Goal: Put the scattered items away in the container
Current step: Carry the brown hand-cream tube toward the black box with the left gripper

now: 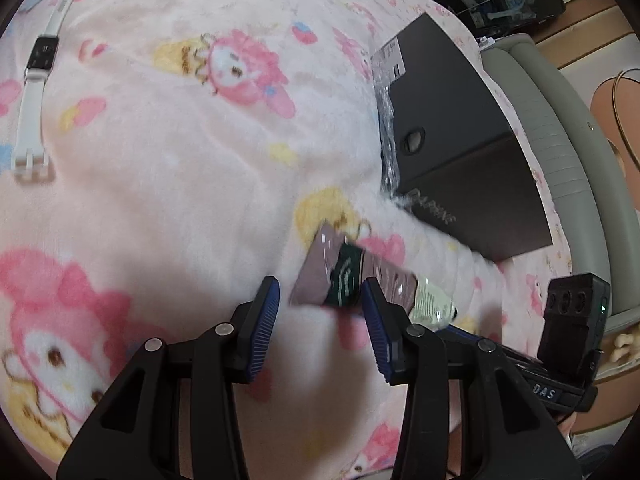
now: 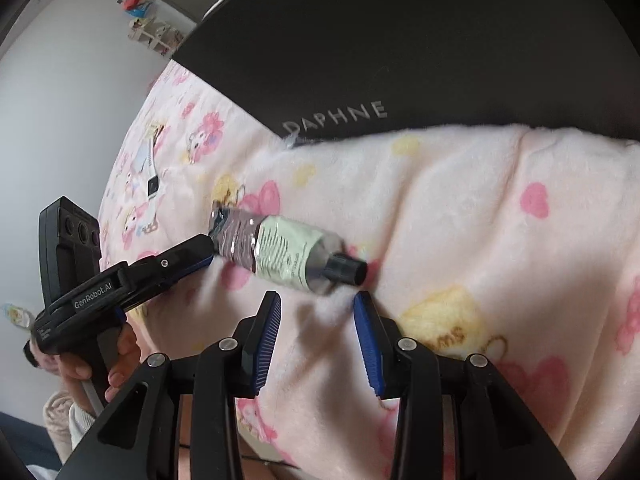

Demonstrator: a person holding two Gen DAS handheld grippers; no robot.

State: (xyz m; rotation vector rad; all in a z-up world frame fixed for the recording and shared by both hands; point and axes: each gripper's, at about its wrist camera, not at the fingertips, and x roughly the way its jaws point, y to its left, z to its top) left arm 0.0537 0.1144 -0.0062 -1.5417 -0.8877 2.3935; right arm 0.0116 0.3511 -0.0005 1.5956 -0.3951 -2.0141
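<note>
A white smartwatch point(image 1: 37, 56) lies flat at the far left of the pink cartoon-print blanket point(image 1: 168, 152), well apart from everything else. In the middle, the left gripper point(image 1: 320, 300) hangs over the blanket with its blue-padded jaws spread; the crimped end of a tube point(image 1: 340, 276) lies just beyond them, seemingly touching neither pad, though blur makes contact with the right pad hard to rule out. The tube rests on the blanket, outside the container, its black cap point(image 2: 346, 268) pointing toward the right gripper point(image 2: 318, 300), whose jaws are likewise spread and grip nothing, the cap just ahead of them. Farther right sits the black box point(image 1: 460, 132) lettered DAPHNE, its lid on, so its contents cannot be seen; crinkled clear plastic point(image 1: 386, 128) lines its left edge. A hand point(image 2: 116, 364) holds the left gripper's handle.
</note>
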